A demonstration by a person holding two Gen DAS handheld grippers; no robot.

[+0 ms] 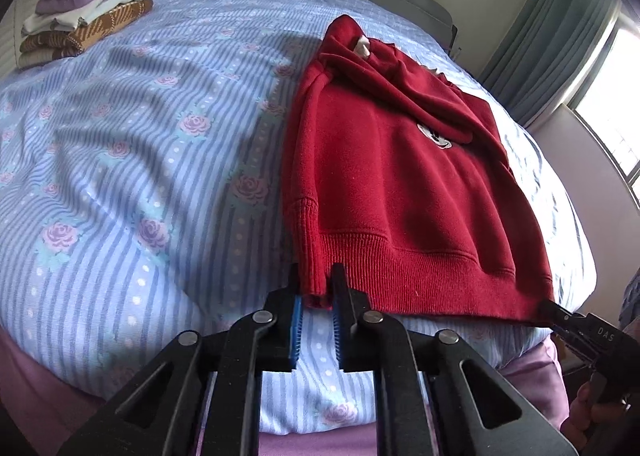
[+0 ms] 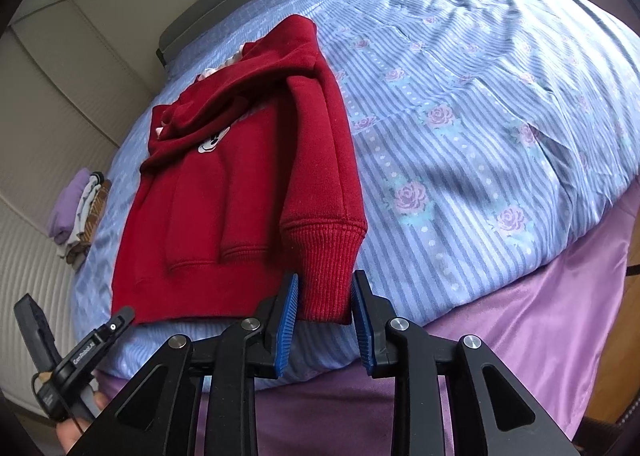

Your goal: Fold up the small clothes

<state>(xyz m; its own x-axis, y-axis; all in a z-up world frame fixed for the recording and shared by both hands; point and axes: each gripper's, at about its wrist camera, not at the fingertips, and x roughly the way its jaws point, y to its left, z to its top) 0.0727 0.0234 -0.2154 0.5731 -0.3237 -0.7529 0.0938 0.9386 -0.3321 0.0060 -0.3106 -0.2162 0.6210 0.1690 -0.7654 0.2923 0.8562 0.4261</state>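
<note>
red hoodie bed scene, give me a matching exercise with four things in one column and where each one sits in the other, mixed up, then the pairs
Things
1. red hoodie
2. stack of folded clothes
3. left gripper
4. right gripper

Places
A. at the hoodie's ribbed sleeve cuff
B. far corner of the bed, beside the wall
C. at the hem corner of the hoodie
D. flat on the striped floral bedspread, sleeves folded in

Pairs: 1-D, 2-B, 3-C, 4-A
</note>
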